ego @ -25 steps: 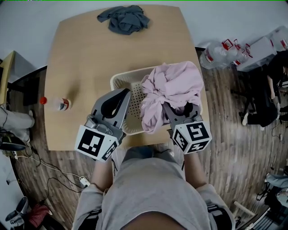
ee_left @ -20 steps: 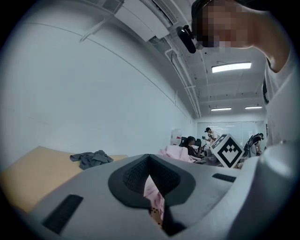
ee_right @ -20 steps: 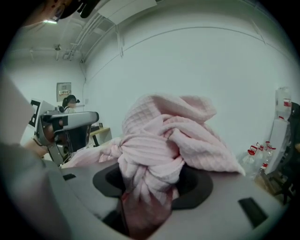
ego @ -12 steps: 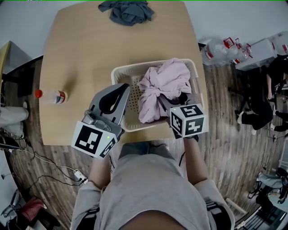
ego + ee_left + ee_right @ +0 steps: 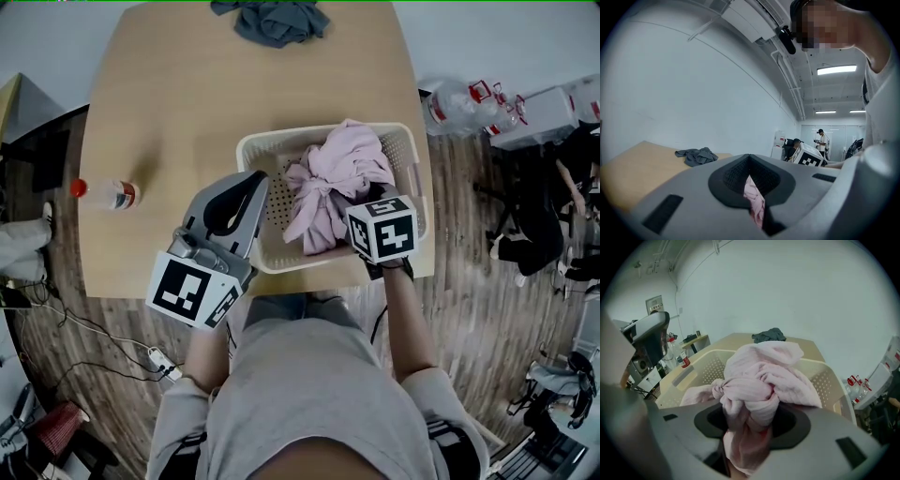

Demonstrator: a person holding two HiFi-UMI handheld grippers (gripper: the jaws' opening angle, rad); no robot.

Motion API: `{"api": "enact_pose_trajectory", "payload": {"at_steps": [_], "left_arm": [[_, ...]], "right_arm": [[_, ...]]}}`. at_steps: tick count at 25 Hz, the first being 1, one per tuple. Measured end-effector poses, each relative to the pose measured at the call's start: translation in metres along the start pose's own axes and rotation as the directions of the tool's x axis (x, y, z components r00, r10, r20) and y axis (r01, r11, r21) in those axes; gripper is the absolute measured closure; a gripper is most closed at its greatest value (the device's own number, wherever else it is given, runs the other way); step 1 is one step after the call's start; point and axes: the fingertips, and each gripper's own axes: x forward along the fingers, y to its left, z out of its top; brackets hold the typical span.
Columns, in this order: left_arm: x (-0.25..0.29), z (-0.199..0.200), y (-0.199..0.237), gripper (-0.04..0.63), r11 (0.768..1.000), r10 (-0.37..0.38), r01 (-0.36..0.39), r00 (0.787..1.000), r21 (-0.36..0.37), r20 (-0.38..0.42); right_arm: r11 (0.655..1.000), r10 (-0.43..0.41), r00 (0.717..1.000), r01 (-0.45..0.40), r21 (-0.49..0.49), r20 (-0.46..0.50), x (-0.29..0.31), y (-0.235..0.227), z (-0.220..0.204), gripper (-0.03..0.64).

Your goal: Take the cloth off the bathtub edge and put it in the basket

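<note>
the pink cloth (image 5: 333,183) is bunched into a wad inside the cream basket (image 5: 255,150) and rises above its rim. a thick fold of it is clamped between the jaws of the right gripper (image 5: 751,425), which have just been closing on it and are spread wide by its bulk. the left gripper (image 5: 749,159) is held at the basket's left rim, jaws together at the tips. the basket is set on a wooden table (image 5: 159,103); a grey cloth (image 5: 278,19) is seen at the far edge, and 1 bottle (image 5: 105,194) is laid well to the left.

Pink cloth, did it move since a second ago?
Yes. The pink cloth sank down into the basket, no longer covering its right rim.
</note>
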Motion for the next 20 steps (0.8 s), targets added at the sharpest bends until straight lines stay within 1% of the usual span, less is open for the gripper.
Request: {"api": "enact_pose_trajectory", "payload": {"at_steps": [6, 9, 13, 20], "left_arm": [[-0.006, -0.003, 0.002, 0.591, 1.000, 0.011, -0.011, 1.000, -0.012, 0.001], [-0.008, -0.004, 0.004, 0.591, 1.000, 0.018, -0.018, 1.000, -0.016, 0.003], [-0.012, -0.004, 0.004, 0.591, 1.000, 0.024, -0.024, 1.000, -0.015, 0.003], [-0.020, -0.005, -0.001, 0.591, 0.999, 0.036, -0.036, 0.999, -0.015, 0.005]], "right_arm": [[0.999, 0.008, 0.995, -0.011, -0.031, -0.104, 0.014, -0.002, -0.010, 0.403], [0.999, 0.016, 0.990, -0.020, -0.032, -0.137, 0.022, -0.004, -0.014, 0.410], [1.000, 0.019, 0.989, -0.022, -0.023, -0.144, 0.028, -0.004, -0.015, 0.410], [0.998, -0.002, 0.994, -0.005, -0.062, -0.111, 0.016, -0.004, -0.013, 0.383]]}}
